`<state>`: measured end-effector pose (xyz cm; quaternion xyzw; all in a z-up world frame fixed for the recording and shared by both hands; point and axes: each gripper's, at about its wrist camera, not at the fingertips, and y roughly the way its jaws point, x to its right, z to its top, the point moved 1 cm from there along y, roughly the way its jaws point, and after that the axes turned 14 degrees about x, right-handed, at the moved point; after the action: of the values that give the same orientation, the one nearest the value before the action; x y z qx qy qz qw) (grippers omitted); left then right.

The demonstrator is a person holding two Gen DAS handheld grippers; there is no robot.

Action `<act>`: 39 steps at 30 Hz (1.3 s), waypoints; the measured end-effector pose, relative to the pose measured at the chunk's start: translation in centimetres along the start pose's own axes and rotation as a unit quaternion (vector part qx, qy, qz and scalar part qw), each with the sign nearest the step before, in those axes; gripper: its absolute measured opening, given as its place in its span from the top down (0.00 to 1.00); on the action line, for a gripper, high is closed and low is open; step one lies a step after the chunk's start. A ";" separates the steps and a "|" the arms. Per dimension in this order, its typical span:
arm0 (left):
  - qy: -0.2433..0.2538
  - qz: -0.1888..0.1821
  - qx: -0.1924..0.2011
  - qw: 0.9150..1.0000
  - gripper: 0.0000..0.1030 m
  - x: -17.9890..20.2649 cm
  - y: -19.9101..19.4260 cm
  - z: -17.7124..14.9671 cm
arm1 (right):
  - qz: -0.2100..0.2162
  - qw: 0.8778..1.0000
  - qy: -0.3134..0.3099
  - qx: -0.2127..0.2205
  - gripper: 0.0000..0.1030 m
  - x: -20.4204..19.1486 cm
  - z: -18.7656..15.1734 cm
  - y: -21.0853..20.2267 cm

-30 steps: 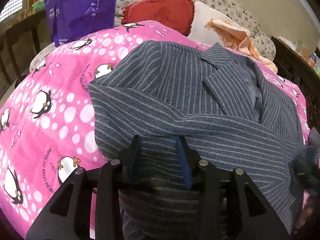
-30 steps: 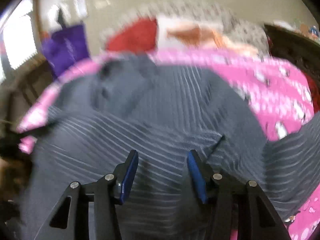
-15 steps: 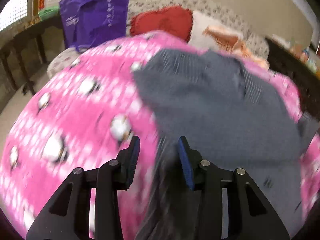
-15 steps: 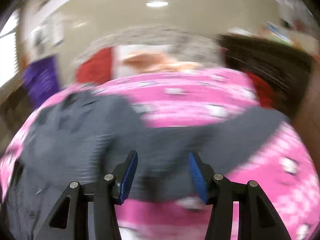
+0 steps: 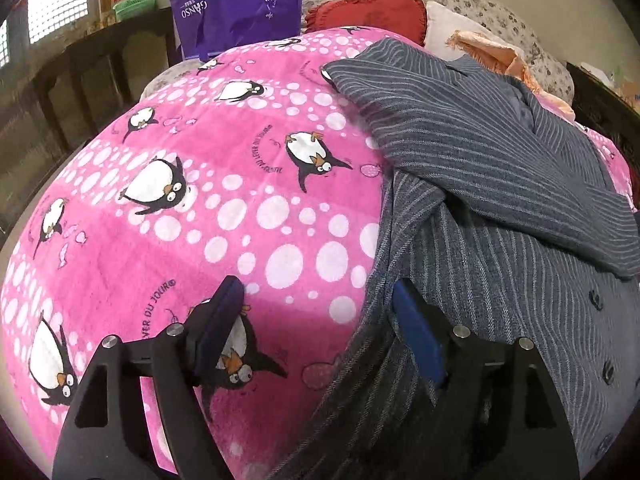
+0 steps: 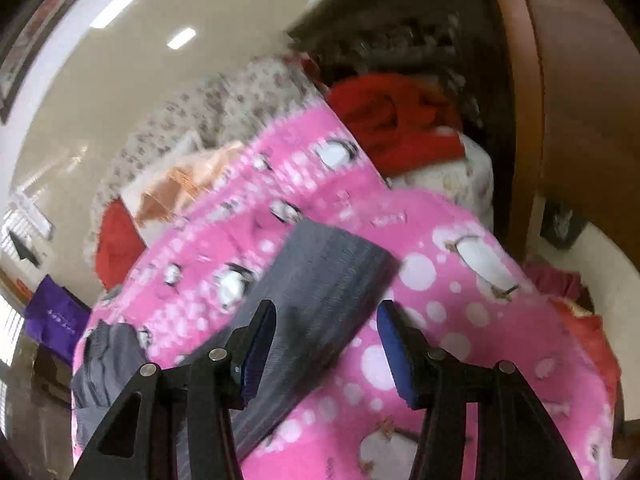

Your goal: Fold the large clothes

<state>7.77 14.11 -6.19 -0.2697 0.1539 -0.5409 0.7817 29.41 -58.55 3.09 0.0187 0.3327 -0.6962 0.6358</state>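
A grey pinstriped jacket [image 5: 480, 168] lies on a pink penguin blanket [image 5: 200, 200], one sleeve folded across its front. My left gripper [image 5: 320, 320] is open, with the jacket's left front edge lying between its fingers, against the right one. In the right wrist view, blurred, the jacket's other sleeve [image 6: 320, 280] stretches out over the blanket [image 6: 460, 320]. My right gripper [image 6: 326, 344] is open just above that sleeve, with its cuff end beyond the fingertips.
A purple bag [image 5: 240, 0], a red cushion [image 5: 368, 12] and a peach cloth [image 5: 492, 52] lie at the bed's head. A dark wooden rail [image 5: 80, 60] stands at left. Red clothes [image 6: 396, 120] and a wooden wardrobe [image 6: 580, 100] are at right.
Both grippers left the jacket's body. The left moved left to the jacket's front edge and opened wider. The right swung right, out along the spread sleeve.
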 end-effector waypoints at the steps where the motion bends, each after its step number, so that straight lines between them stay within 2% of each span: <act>1: 0.000 0.000 0.000 1.000 0.24 0.0 0.0 0.0 | 0.003 1.000 0.003 0.010 0.51 0.1 -0.1 0.2; 3: 0.000 0.000 0.000 1.000 0.24 0.0 0.1 0.0 | 0.011 1.000 0.014 0.023 0.56 0.2 -0.1 0.6; 4: 0.000 0.000 0.000 1.000 0.24 -0.1 0.0 0.0 | 0.017 0.999 0.022 0.026 0.67 0.3 0.0 0.7; 5: 0.000 0.000 0.000 1.000 0.24 0.0 0.0 0.0 | 0.022 0.999 0.025 0.027 0.84 0.3 0.2 0.8; 7: 0.000 -0.001 0.000 1.000 0.24 -0.1 0.1 0.1 | 0.026 0.999 0.013 0.027 0.93 -0.4 0.7 0.5; 9: -0.001 -0.001 0.000 1.000 0.24 -0.1 0.1 0.1 | 0.030 0.999 -0.011 0.040 0.95 -1.3 1.2 -0.8; 12: -0.002 -0.002 0.001 1.000 0.24 -0.2 0.2 0.1 | 0.035 0.996 -0.040 0.068 0.95 -2.4 2.1 -4.8; 16: -0.009 -0.005 0.002 1.000 0.24 -0.3 -0.1 -0.1 | 0.032 0.992 -0.044 0.115 0.95 -2.1 2.7 -12.5; 18: -0.013 -0.009 0.003 1.000 0.24 -0.5 -0.1 -0.1 | 0.031 0.991 -0.040 0.124 0.95 -2.3 2.0 -15.7; 21: -0.022 -0.017 0.004 1.000 0.24 -0.9 -0.4 0.0 | 0.045 0.990 -0.034 0.129 0.95 -3.7 0.4 -18.5; 24: -0.033 -0.012 0.009 0.999 0.24 -1.5 -1.4 0.3 | 0.076 0.989 -0.034 0.120 0.95 -7.5 -1.4 -18.8; 26: -0.044 -0.002 0.017 0.999 0.24 -2.1 -2.3 0.5 | 0.111 0.988 -0.040 0.103 0.95 -11.6 -3.2 -17.6; 29: -0.066 -0.010 0.018 0.998 0.24 -3.2 -2.8 0.9 | 0.174 0.980 -0.067 0.068 0.95 -19.5 -7.2 -15.0; 31: -0.069 -0.008 0.017 0.997 0.24 -3.7 -2.9 1.2 | 0.217 0.971 -0.090 0.037 0.95 -25.4 -11.0 -12.9; 33: -0.072 -0.005 0.019 0.997 0.24 -4.3 -3.1 1.6 | 0.250 0.962 -0.110 0.013 0.95 -29.6 -14.4 -11.4; 34: -0.074 -0.004 0.021 0.997 0.24 -4.5 -3.1 1.8 | 0.274 0.953 -0.130 -0.006 0.95 -32.5 -17.0 -10.6; 37: -0.082 0.002 0.024 0.996 0.24 -5.2 -3.0 2.5 | 0.302 0.936 -0.174 -0.055 0.95 -36.6 -23.0 -8.5; 39: -0.085 0.003 0.025 0.996 0.24 -5.5 -2.9 3.1 | 0.293 0.927 -0.217 -0.091 0.95 -37.8 -27.4 -7.1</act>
<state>5.22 19.22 -2.23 -0.2949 0.0740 -0.5170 0.8002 19.34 -12.40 1.91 -0.0942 0.2276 -0.4328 0.8672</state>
